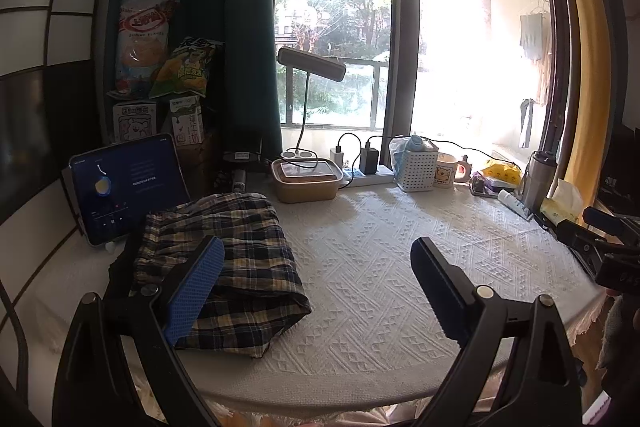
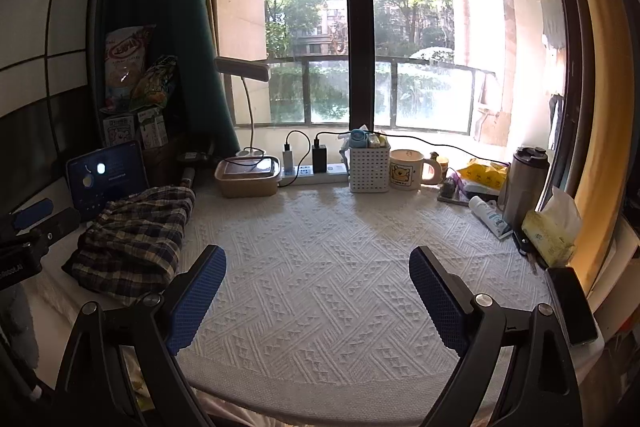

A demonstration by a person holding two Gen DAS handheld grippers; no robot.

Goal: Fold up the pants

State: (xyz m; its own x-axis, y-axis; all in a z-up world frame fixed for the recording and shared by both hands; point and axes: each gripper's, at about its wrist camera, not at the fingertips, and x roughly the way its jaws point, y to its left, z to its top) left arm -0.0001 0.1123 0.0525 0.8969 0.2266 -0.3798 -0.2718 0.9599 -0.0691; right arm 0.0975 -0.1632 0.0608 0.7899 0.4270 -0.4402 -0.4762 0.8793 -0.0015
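The plaid pants [image 1: 236, 263] lie folded in a compact pile on the left of the white textured tablecloth [image 1: 400, 267], beside a tablet. My left gripper [image 1: 316, 291] is open above the cloth; its left finger [image 1: 196, 287] overlaps the pile's near edge and nothing sits between the fingers. In the right wrist view the same pants [image 2: 136, 239] rest at the left, apart from my right gripper [image 2: 318, 299], which is open over bare tablecloth [image 2: 320, 259]. The other gripper's body shows at each view's outer edge.
A tablet [image 1: 128, 187] stands behind the pants. Along the window sill: a lunch box [image 1: 306, 181], desk lamp [image 1: 312, 65], power strip [image 2: 316, 173], white basket [image 2: 370, 167], mug [image 2: 408, 171], steel flask [image 2: 524, 183], tissue pack [image 2: 554, 231]. A phone [image 2: 574, 307] lies at the right edge.
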